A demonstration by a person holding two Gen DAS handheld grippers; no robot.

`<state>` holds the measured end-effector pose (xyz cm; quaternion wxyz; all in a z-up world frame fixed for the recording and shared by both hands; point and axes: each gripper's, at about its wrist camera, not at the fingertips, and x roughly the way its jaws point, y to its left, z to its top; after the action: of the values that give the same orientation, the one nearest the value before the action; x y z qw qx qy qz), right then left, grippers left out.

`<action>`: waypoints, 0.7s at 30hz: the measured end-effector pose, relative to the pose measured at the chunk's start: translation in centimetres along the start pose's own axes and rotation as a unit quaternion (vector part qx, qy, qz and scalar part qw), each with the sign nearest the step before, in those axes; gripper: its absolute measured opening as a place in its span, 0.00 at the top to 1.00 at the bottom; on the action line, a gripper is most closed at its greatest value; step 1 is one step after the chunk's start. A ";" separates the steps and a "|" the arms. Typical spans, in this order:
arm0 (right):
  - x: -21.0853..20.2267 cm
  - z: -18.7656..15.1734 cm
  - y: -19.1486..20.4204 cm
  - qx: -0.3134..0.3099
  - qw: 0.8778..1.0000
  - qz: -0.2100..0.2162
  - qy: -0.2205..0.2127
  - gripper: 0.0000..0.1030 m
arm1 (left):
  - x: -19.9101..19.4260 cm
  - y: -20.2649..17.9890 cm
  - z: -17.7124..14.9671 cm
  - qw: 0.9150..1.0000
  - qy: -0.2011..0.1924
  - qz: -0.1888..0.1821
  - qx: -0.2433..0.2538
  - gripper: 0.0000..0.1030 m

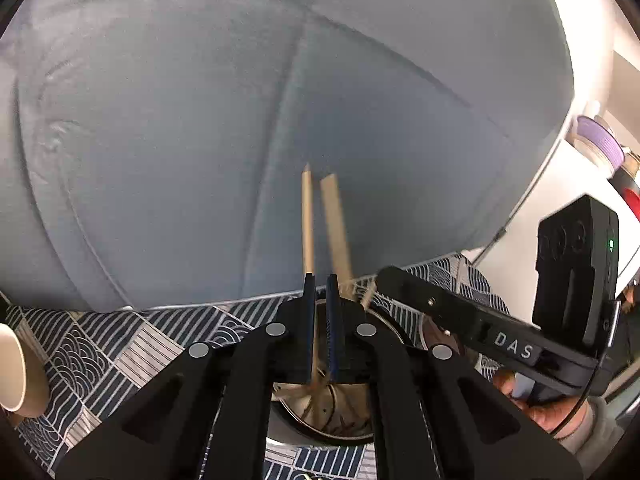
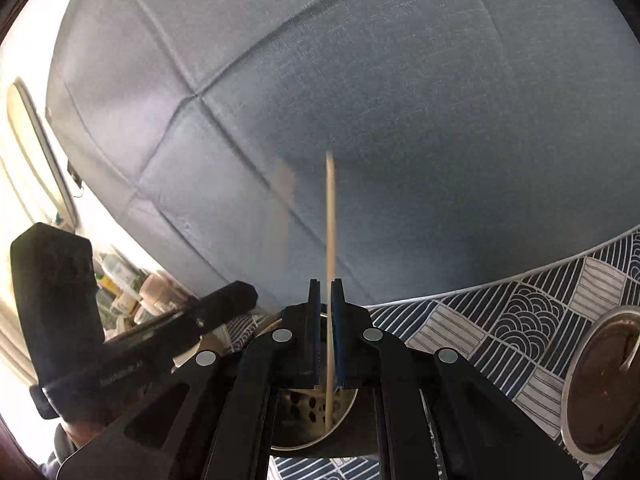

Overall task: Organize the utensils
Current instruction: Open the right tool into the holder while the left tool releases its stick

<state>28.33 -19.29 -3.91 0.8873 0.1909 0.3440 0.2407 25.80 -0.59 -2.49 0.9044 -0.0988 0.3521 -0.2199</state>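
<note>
In the left wrist view my left gripper is nearly shut, with wooden chopsticks standing up between and behind its fingers. Their lower ends drop into a round metal holder below the jaws. Whether the pads pinch a stick is unclear. The right gripper's body shows at the right, held by a hand. In the right wrist view my right gripper is shut on one thin wooden chopstick, upright, its lower end in a perforated metal holder. The left gripper's body shows at the left.
A blue-grey cushioned sofa back fills the background. The table has a dark patterned cloth. A beige cup stands at the far left. A round metal lid lies at the right. Bottles crowd a shelf at the left.
</note>
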 end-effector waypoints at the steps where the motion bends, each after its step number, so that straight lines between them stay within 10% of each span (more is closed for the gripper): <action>1: -0.1 -0.1 0.0 -0.003 1.000 -0.002 -0.001 0.94 | 0.1 0.0 -0.1 1.000 -0.003 0.004 0.002 0.95; 16: -3.4 0.1 0.0 0.010 0.999 -0.012 -0.041 0.77 | -2.7 0.5 -0.3 0.999 -0.018 0.025 -0.012 0.86; 21: -4.5 0.0 0.7 0.006 0.999 -0.019 -0.043 0.67 | -4.3 0.0 -0.4 0.999 -0.024 0.043 0.003 0.61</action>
<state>25.19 -21.20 -1.25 0.9047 0.1995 0.3103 0.2132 22.67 1.40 -0.26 0.9214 -0.0862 0.3340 -0.1792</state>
